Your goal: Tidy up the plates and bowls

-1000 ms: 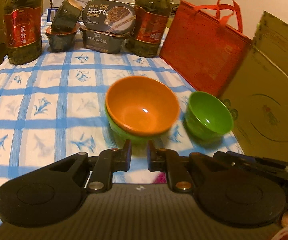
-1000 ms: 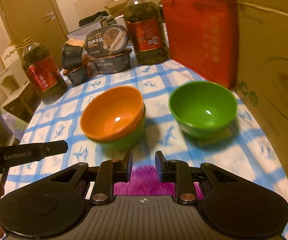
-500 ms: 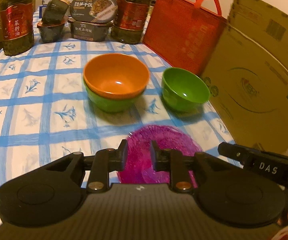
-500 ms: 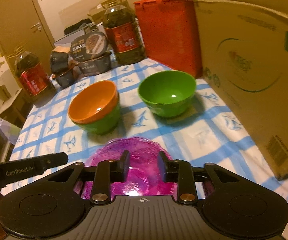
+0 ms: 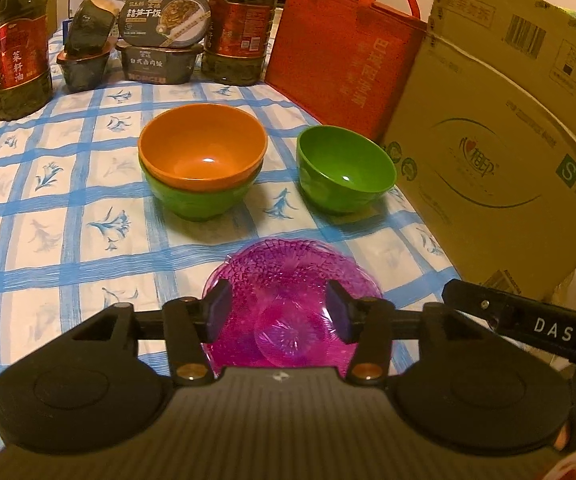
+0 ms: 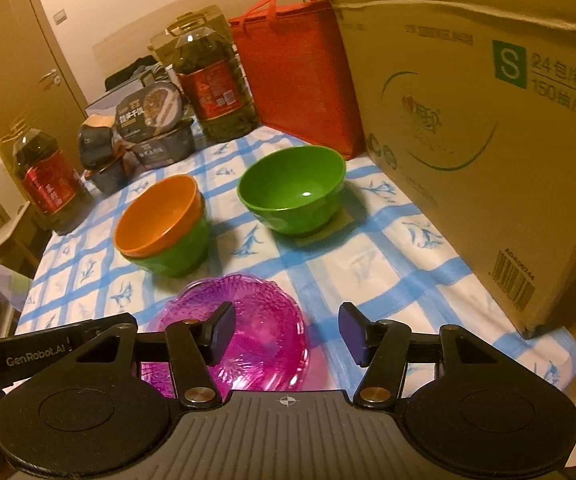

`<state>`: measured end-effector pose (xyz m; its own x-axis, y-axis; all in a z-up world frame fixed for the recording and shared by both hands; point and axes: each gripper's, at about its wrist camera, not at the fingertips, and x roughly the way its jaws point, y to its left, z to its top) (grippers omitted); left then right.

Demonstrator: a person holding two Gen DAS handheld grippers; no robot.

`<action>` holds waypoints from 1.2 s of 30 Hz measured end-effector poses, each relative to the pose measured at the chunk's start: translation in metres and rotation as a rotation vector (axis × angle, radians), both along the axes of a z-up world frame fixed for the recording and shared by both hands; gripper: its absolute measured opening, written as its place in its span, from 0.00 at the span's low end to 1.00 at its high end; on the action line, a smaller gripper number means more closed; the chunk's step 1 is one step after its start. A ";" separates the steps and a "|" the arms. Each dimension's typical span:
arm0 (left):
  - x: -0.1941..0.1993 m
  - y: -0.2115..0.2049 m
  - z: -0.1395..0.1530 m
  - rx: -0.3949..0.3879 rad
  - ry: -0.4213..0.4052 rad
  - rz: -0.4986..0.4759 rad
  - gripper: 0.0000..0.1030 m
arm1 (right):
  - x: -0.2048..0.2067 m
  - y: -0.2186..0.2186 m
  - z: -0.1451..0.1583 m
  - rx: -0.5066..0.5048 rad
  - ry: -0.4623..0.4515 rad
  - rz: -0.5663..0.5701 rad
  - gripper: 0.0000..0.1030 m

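Note:
An orange bowl [image 5: 202,148] sits nested in a green bowl [image 5: 204,200] on the blue-checked tablecloth; the stack also shows in the right wrist view [image 6: 160,216]. A single green bowl [image 5: 343,168] [image 6: 293,190] stands to its right. A purple glass plate [image 5: 288,300] [image 6: 248,328] lies at the near edge. My left gripper [image 5: 280,312] is open and empty above the plate. My right gripper [image 6: 286,332] is open and empty over the plate's right rim.
A large cardboard box [image 5: 507,140] [image 6: 487,120] and a red bag [image 5: 339,52] [image 6: 299,76] wall the right side. Oil bottles [image 5: 18,48] [image 5: 240,24] and food boxes [image 5: 160,44] stand at the back. The table edge [image 6: 547,344] lies near right.
Both grippers have pulled back from the bowls toward the near edge, and both have opened. The purple plate has come into view beneath them.

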<state>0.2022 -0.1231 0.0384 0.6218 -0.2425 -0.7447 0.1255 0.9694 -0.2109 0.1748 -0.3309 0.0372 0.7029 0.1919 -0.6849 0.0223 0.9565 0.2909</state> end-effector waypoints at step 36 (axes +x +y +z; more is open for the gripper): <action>0.039 -0.040 -0.004 -0.021 0.008 -0.097 0.49 | 0.027 -0.042 -0.007 0.030 0.013 -0.072 0.55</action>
<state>0.2416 -0.1627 0.0348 0.5890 -0.3165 -0.7435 0.2165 0.9483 -0.2321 0.2017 -0.3725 0.0307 0.7064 0.1615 -0.6891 0.0948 0.9433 0.3182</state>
